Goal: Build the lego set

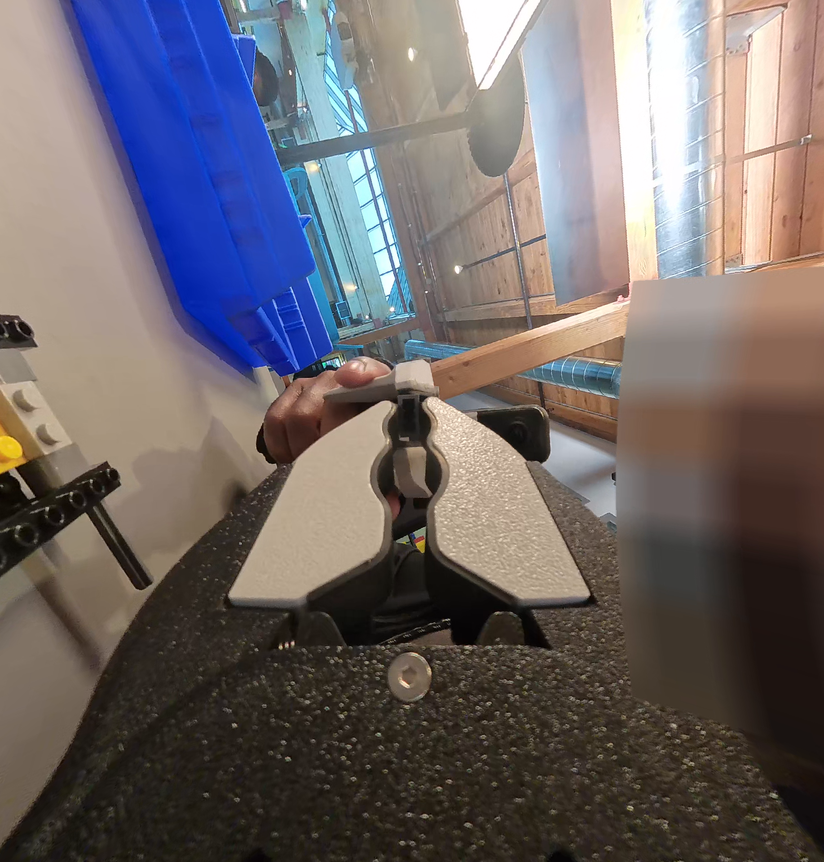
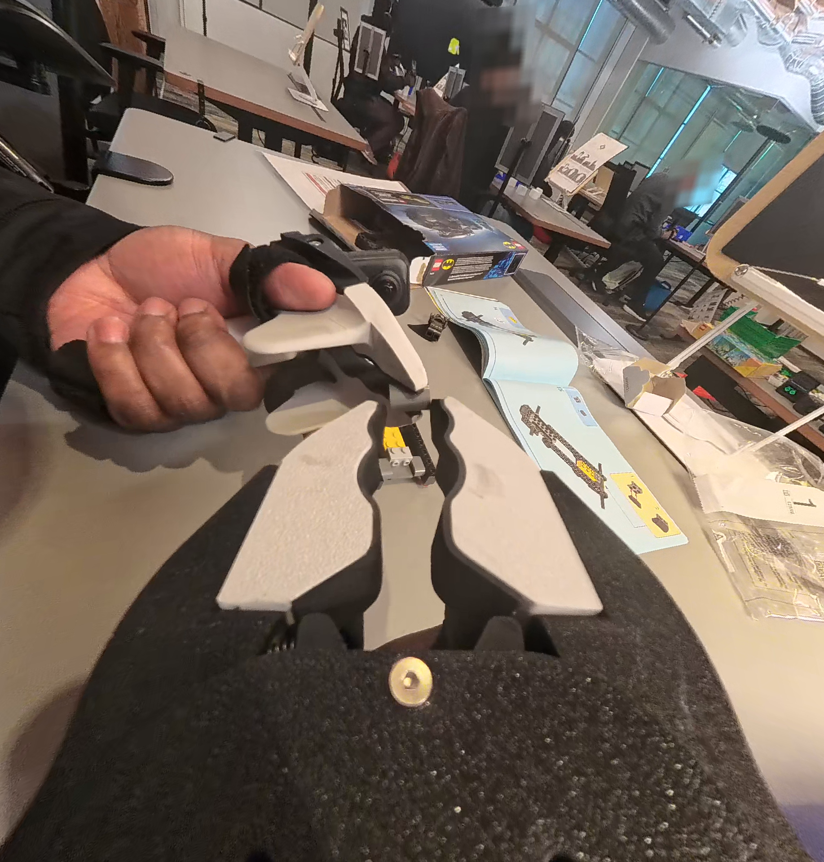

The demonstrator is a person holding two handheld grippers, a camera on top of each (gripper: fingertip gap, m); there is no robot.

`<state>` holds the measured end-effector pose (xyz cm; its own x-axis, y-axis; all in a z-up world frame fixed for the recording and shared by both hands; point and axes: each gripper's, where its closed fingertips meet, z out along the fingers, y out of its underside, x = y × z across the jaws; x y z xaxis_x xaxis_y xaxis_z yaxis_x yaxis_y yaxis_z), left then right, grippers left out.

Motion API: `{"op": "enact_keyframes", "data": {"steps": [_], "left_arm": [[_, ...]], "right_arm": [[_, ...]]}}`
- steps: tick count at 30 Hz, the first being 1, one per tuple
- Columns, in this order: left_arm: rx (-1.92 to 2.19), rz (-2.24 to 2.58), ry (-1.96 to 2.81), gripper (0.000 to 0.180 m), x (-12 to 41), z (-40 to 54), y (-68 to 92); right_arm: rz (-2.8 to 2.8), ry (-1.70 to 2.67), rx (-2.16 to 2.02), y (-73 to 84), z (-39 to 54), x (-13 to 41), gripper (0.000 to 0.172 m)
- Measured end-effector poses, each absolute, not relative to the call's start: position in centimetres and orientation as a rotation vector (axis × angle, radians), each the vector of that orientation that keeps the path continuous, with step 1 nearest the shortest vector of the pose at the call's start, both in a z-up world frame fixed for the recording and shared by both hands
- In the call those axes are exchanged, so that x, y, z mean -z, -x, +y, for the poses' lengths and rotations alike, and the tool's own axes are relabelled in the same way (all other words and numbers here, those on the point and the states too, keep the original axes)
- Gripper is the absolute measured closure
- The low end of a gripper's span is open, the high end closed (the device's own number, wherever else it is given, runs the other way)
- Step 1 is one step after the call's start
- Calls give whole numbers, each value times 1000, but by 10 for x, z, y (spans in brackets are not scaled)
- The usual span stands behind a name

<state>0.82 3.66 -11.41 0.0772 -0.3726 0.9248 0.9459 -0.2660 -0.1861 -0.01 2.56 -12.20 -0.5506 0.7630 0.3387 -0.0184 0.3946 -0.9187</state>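
Observation:
My left gripper is shut on a small dark grey brick piece, pinched at its fingertips. In the right wrist view the left gripper comes in from the left in a person's hand and holds that piece above the table. My right gripper has a finger on either side of the same piece. I cannot tell whether its pads press on it. The right gripper's fingers show just beyond the piece. A yellow, grey and black brick build lies on the table under the right gripper and also shows in the left wrist view.
On the grey table lie an open light-blue instruction booklet, a dark toy box, clear plastic bags and a small dark piece. Blue bins stand at the table's far side. A monitor is at the right. Less than 4 cm separates the two grippers' tips.

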Motion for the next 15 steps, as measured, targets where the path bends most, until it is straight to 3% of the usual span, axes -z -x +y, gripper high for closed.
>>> {"op": "enact_keyframes", "data": {"steps": [15], "left_arm": [[1493, -663, 1211, 173, 114, 38, -12]], "right_arm": [[-1861, 639, -1260, -1, 27, 122, 156]]}}
